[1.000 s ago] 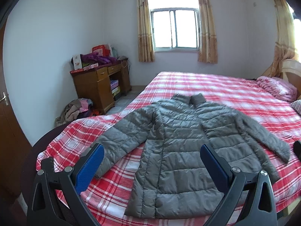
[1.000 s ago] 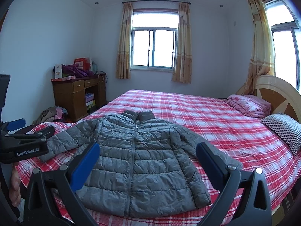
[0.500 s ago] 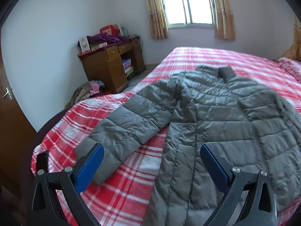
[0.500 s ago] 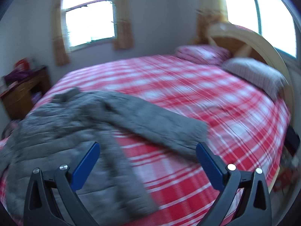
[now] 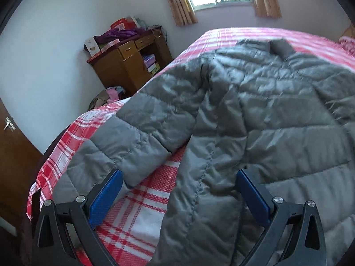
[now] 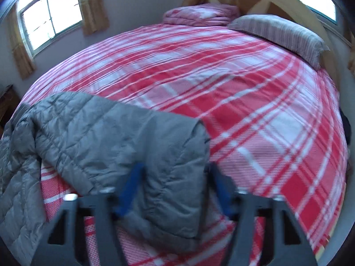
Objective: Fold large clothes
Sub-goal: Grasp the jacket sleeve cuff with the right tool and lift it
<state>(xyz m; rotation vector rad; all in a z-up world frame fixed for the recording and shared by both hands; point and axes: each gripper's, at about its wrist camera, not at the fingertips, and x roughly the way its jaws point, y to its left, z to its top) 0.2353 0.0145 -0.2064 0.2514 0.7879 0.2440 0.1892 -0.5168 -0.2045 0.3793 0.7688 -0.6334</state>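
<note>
A grey quilted puffer jacket (image 5: 255, 115) lies spread flat on the red plaid bed (image 5: 142, 201). My left gripper (image 5: 177, 197) is open, low over the jacket's side seam beside its left sleeve (image 5: 124, 146). In the right wrist view the jacket's other sleeve (image 6: 106, 137) lies across the bed (image 6: 255, 102). My right gripper (image 6: 175, 186) has narrowed around the cuff end of that sleeve, the fabric between its blue pads; the view is blurred and contact is unclear.
A wooden desk (image 5: 126, 64) with boxes and clothes stands by the wall left of the bed, with a clothes pile (image 5: 104, 95) on the floor. A striped pillow (image 6: 281, 35) and a pink folded quilt (image 6: 199, 14) lie by the headboard.
Both grippers have dropped down close to the jacket. The right one swung right to the sleeve cuff and its jaws narrowed around it. The left stayed wide open.
</note>
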